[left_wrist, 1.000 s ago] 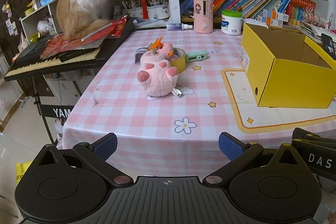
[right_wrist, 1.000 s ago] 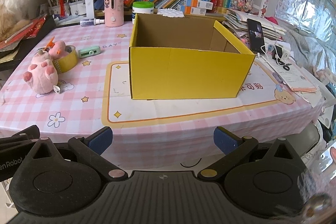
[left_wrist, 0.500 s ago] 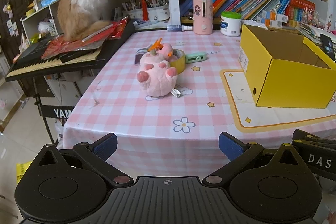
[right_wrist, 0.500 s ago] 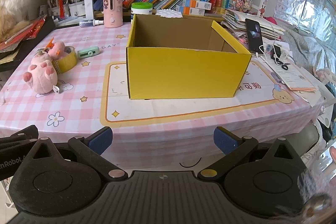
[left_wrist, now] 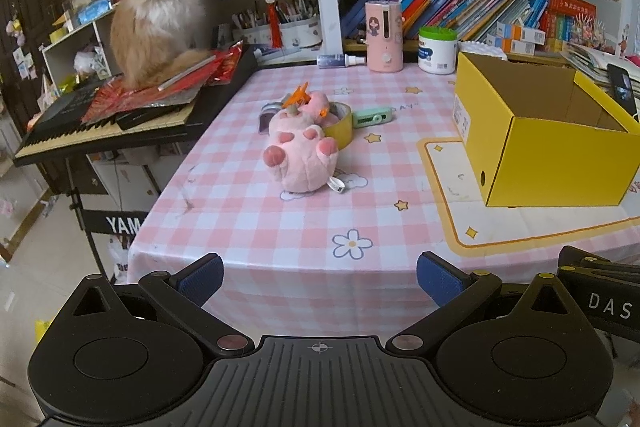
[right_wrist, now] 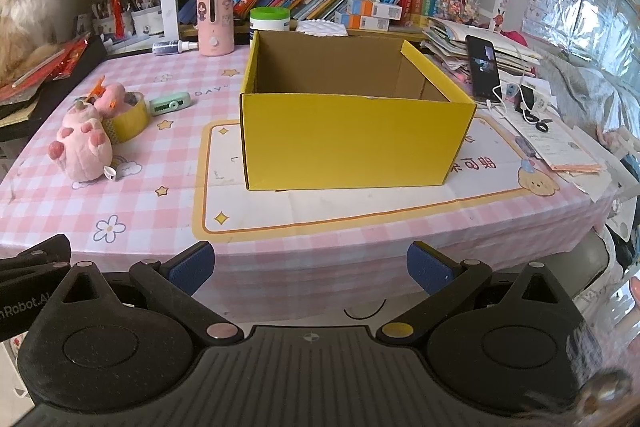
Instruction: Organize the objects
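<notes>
**Inspector:** Position of the items relative to the tongs?

**Assistant:** The pink plush toy (left_wrist: 301, 159) lies on the desk (left_wrist: 280, 235), ahead of the left tongs (left_wrist: 319, 277) and almost centred between its fingers, well apart from them. It lies with its paws toward the camera, its long axis running away toward the shelves. Directly behind it, touching or nearly so, sit a yellow tape roll (left_wrist: 340, 125), a smaller pink toy (left_wrist: 316, 103) with an orange clip (left_wrist: 297, 95), and a green correction-tape dispenser (left_wrist: 372, 117) just beside the roll.

**Inspector:** And the container?

**Assistant:** The yellow box (right_wrist: 352, 131) stands open-topped on the desk, straight ahead of the right tongs (right_wrist: 310, 263). No contents are visible, though its floor is hidden. From the left view it is off to the right of the plush.

**Inspector:** Nearer hand?

**Assistant:** My judgement: the left is nearer the plush cluster; the right faces the box, with the cluster off to its left.

**Inspector:** State of the tongs?

**Assistant:** Both are spread wide, blue pads (left_wrist: 200, 277) far apart, gripping nothing and touching nothing. Both hang before the near edge of the desk.

**Inspector:** Bystanders?

**Assistant:** A cat (left_wrist: 158, 27) sits on the keyboard (left_wrist: 100, 125) at far left, clear of the work area.
</notes>
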`<state>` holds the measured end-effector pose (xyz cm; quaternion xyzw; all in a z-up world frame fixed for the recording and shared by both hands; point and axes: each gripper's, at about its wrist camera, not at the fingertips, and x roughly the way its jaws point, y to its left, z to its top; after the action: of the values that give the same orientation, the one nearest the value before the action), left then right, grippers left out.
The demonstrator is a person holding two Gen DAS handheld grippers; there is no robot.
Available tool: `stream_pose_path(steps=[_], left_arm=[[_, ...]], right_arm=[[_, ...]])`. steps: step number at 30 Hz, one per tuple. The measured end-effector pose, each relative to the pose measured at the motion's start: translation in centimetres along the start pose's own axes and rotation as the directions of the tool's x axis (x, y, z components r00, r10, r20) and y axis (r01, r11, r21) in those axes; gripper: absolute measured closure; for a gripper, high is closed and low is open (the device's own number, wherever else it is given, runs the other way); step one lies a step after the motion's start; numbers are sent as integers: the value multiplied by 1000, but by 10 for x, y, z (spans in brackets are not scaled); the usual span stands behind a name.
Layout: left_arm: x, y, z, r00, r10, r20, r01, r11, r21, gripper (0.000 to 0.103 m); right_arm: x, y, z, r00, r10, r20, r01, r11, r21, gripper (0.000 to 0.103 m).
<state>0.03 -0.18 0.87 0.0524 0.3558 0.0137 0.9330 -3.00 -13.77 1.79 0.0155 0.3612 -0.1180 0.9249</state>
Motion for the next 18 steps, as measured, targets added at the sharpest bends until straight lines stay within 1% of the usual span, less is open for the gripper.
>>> stream_pose_path(steps=[7,9,13,18], left_arm=[[1,-2,-3,1000,-9,-3,9,1000,4,0],[3,0,-3,1000,-17,-9,17,1000,-10,0],[3,4,-4,1000,-18,-19,17,999,-41,0],[2,1,-4,1000,-10,-16,10,1000,-28,0]], right_arm=[[1,0,-2,1000,2,-5,-2,1000,-3,0],[3,0,-4,1000,3,-6,-3,1000,-7,0],[8,-2,-7,999,-3,-40,2,1000,-5,0],[2,-2,-7,1000,-1,-11,1,1000,-14,0]])
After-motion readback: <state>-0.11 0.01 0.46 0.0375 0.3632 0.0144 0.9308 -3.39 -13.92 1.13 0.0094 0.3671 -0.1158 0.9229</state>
